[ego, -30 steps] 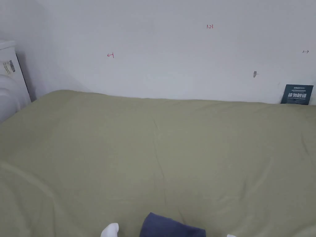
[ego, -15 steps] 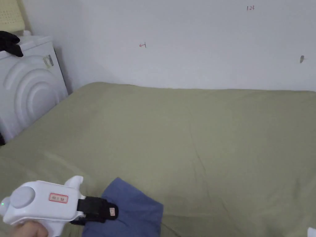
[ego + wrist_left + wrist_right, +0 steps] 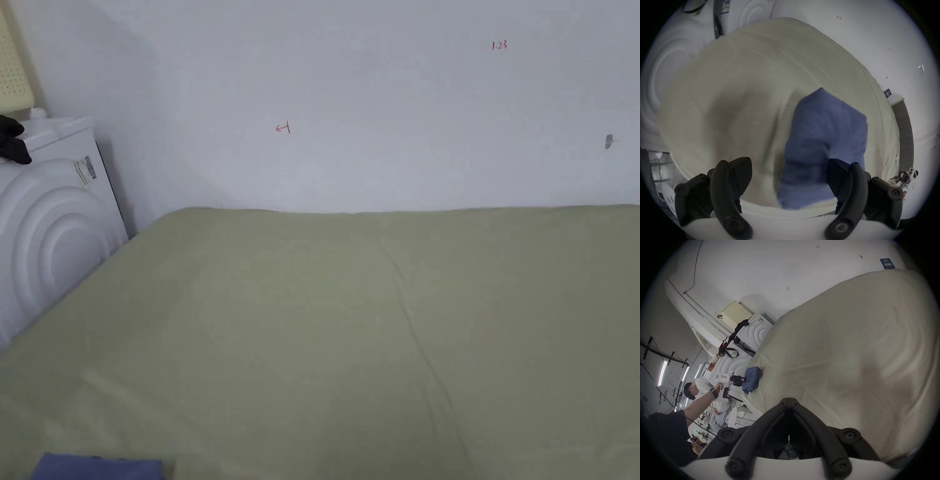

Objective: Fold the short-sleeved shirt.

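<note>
Since 0.5 s ago my left gripper (image 3: 789, 177) let go, jaws wide; folded blue shirt (image 3: 823, 146) lies just ahead btwn them. Right gripper (image 3: 788, 400) closed, empty. Next: back off straight, don't snag.

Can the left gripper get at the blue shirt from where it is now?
Probably yes. The left gripper is open with the folded blue shirt lying just ahead, partly between its fingers, on the bed cover; nothing sits between them.

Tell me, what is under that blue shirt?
The blue shirt lies bunched on an olive-green sheet near its edge. The sheet covers whatever is below it, so what it is spread over cannot be seen. The open left gripper hovers over the shirt.
</note>
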Tool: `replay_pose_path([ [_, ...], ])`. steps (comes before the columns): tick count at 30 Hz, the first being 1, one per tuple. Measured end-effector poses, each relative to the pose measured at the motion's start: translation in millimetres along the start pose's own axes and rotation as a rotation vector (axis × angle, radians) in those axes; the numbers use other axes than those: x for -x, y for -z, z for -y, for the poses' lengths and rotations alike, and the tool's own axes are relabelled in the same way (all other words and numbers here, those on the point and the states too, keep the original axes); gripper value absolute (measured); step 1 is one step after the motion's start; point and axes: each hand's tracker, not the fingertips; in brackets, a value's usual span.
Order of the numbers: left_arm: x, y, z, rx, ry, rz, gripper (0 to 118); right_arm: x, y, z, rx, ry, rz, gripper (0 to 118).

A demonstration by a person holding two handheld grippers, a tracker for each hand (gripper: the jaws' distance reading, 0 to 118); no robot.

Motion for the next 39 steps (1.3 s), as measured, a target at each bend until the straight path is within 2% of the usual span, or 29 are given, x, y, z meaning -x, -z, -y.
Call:
replay_pose_path([
  [5, -32, -94, 14, -0.253, 0.019, -0.160, 97, 22, -36, -3, -0.073, -0.122, 0.029, 1],
  [7, -85, -132, 28, -0.392, 0.123, -0.214, 97, 35, -52, -8, -0.118, -0.207, 0.124, 1],
  [9, -154, -159, 55, -0.553, 0.261, -0.175, 90, 47, -68, -17, -0.157, -0.283, 0.211, 2],
  [10, -185, -167, 70, -0.620, 0.315, -0.136, 77, 53, -75, -22, -0.172, -0.310, 0.257, 2],
  [11, -221, -173, 86, -0.685, 0.355, -0.091, 35, 59, -83, -29, -0.196, -0.328, 0.290, 2],
  [12, -259, -174, 102, -0.701, 0.384, -0.045, 0, 64, -92, -35, -0.230, -0.370, 0.322, 2],
  [14, -311, -162, 124, -0.687, 0.387, -0.094, 0, 73, -107, -46, -0.280, -0.410, 0.403, 2],
  [16, -368, -149, 155, -0.751, 0.485, -0.156, 0, 81, -120, -52, -0.348, -0.458, 0.508, 2],
  [18, -404, -133, 178, -0.819, 0.524, -0.094, 0, 82, -127, -53, -0.417, -0.478, 0.624, 2],
  [20, -428, -122, 201, -0.838, 0.501, 0.008, 0, 78, -130, -51, -0.430, -0.473, 0.675, 2],
  [21, -439, -115, 211, -0.851, 0.492, 0.048, 0, 75, -132, -48, -0.447, -0.473, 0.685, 2],
  [25, -465, -90, 236, -0.893, 0.507, 0.018, 0, 56, -131, -33, -0.509, -0.472, 0.742, 1],
  [28, -463, -74, 236, -0.861, 0.491, 0.002, 0, 45, -133, -23, -0.511, -0.383, 0.747, 1],
  [30, -469, -75, 239, -0.856, 0.463, 0.032, 0, 43, -135, -22, -0.515, -0.362, 0.757, 1],
  [39, -463, -85, 237, -0.880, 0.399, 0.048, 0, 52, -131, -22, -0.523, -0.396, 0.793, 1],
])
